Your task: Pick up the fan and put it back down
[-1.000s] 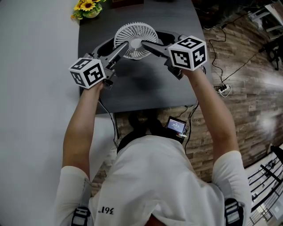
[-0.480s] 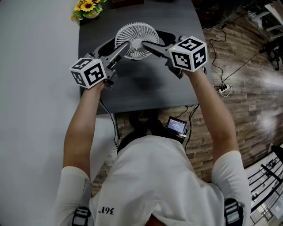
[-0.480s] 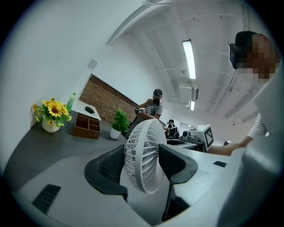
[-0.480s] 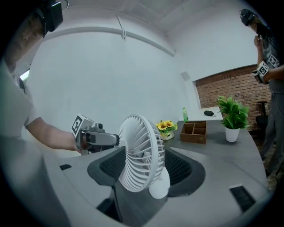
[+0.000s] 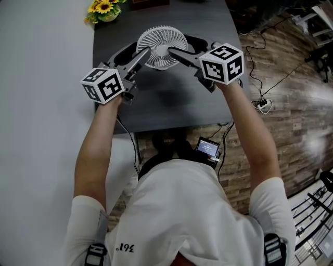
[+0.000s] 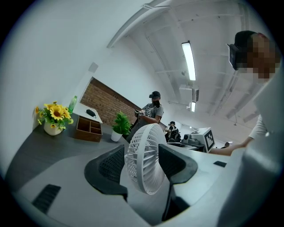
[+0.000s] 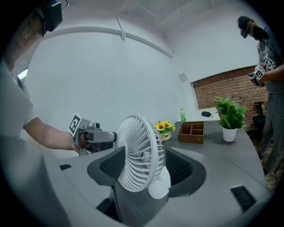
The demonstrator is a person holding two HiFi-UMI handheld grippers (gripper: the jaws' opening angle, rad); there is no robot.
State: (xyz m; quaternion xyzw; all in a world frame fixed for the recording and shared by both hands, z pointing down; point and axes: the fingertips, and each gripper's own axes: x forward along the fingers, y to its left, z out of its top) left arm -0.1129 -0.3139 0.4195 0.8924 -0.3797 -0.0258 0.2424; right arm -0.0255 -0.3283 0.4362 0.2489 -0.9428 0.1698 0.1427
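Observation:
A white round fan hangs over the dark grey table, and its shadow lies on the top below it. Both grippers hold it from opposite sides. My left gripper comes in from the lower left, my right gripper from the right, and each is shut on the fan. In the left gripper view the fan stands edge-on between the dark pads of the left gripper. The right gripper view shows its grille and hub between that gripper's pads. The fan's base is hidden.
A pot of sunflowers stands at the table's far left corner. Farther back are a wooden organiser and a potted plant. A person stands behind the table. A power strip and cables lie on the floor at right.
The fan and both gripper tips have drifted slightly to the right and away from me. Both grips are unchanged.

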